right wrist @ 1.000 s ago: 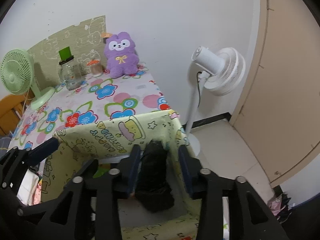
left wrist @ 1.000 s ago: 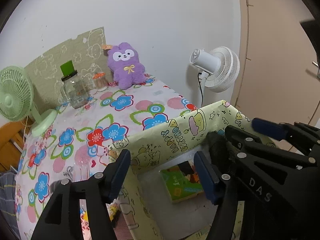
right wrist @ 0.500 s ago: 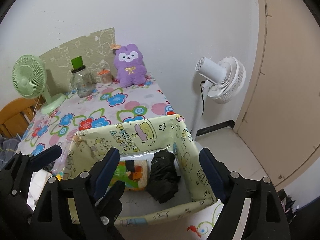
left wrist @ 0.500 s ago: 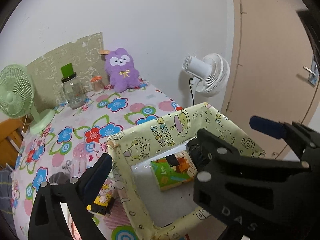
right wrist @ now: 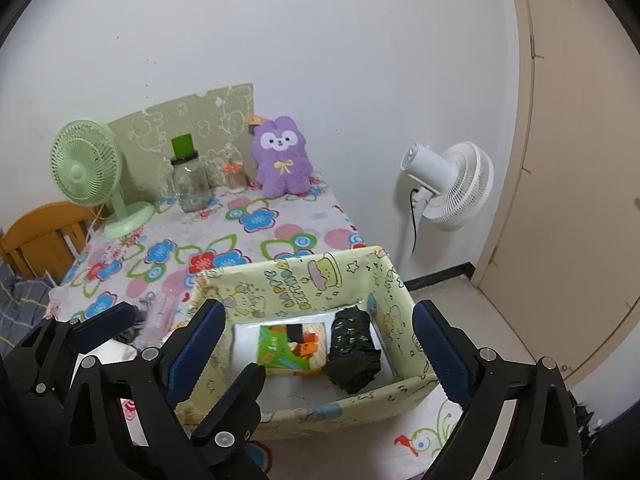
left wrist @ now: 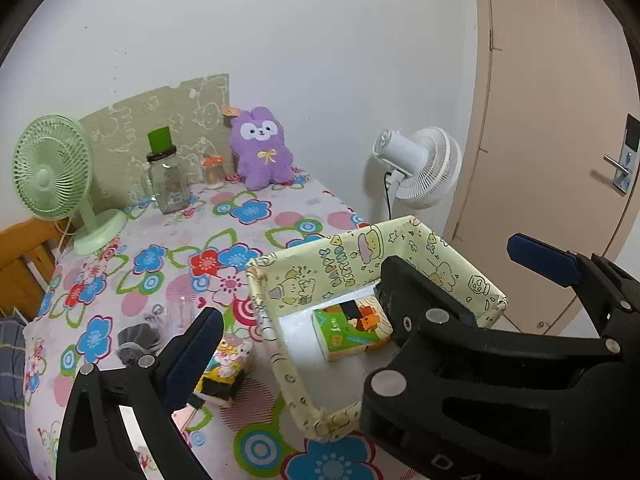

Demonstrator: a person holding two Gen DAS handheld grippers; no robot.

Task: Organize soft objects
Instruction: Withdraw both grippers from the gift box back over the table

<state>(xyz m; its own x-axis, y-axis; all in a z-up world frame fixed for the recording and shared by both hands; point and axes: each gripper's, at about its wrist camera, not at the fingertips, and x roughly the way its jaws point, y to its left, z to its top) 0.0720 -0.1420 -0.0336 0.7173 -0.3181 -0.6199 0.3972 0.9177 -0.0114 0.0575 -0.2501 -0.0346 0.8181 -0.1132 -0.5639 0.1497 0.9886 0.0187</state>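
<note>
both jaws wide, "das" lettering

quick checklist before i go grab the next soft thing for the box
1. Right gripper empty and open: ok, fingers spread wide above the box.
2. Left gripper empty and open: ok, nothing between its fingers.
3. Room left in the box: ok, the tissue pack and the black bundle lie side by side, with bare floor in front of them.
4. Next item within sight: ok, a small cartoon-print pack lies on the table just left of the box.
5. Path to it free: cannot tell, the left finger covers part of it.
6. Grey bundle is soft goods: cannot tell, too small.
</note>
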